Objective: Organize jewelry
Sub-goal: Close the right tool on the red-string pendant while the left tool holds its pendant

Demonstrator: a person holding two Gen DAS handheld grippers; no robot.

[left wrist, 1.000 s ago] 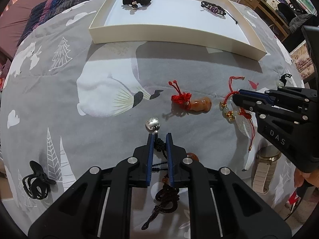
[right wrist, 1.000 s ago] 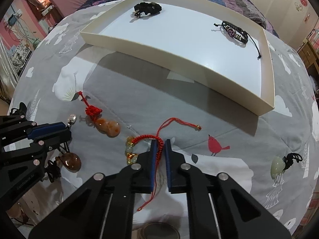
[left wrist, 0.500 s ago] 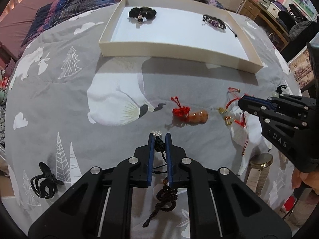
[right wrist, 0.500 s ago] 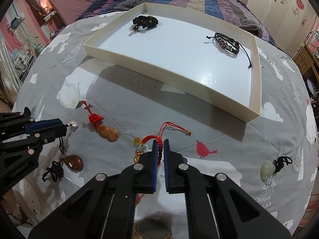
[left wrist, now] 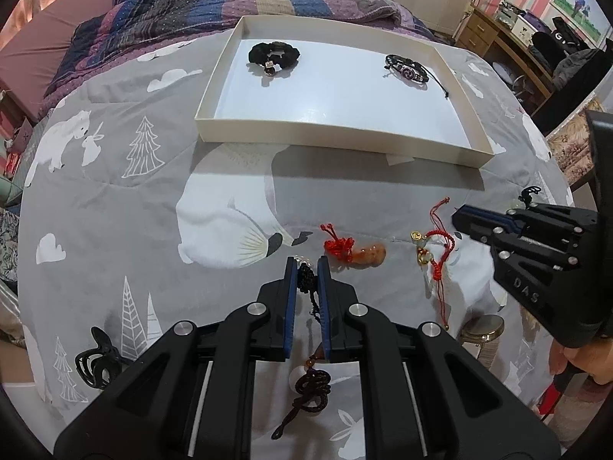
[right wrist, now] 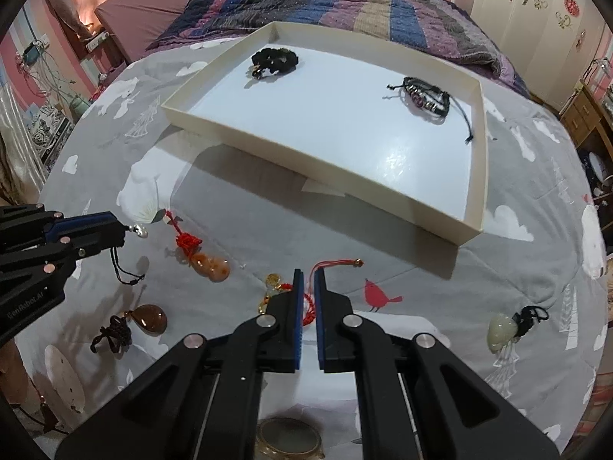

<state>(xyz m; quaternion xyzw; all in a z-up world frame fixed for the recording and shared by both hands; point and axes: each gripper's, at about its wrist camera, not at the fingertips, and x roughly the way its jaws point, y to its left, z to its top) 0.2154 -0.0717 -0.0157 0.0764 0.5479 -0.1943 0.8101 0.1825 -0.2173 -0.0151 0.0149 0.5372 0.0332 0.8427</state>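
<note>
Left gripper (left wrist: 306, 264) is clamping down on the black cord of a silver-bead pendant (right wrist: 141, 230); fingers nearly together with only the cord between them. In the right wrist view the bead is sticking out just past the fingertips and a loop of the cord is hanging beneath, off the bedspread (left wrist: 115, 199).

Right gripper (right wrist: 308, 276) is pinching the red cord bracelet (left wrist: 436, 247), fingers almost closed with the red braid running between the pads. The gold charms are sitting just left of the fingertips, and the loose red tail is curving out ahead toward the tray. Cannot tell whether the bracelet is fully off the cloth.

White tray (left wrist: 337, 136) is lying further ahead of both grippers, well apart from them. Inside it, a black scrunchie (left wrist: 272, 55) is sitting at the far left, and a black beaded bracelet (left wrist: 407, 70) at the far right.

Lying on the bedspread: a red-knot orange gourd charm (left wrist: 362, 253) between the two grippers, an amber pendant (right wrist: 150, 318) on a dark cord under the left gripper, a pale jade pendant (right wrist: 502, 329) off to the right, a black hair claw (left wrist: 94, 362) off to the left.
</note>
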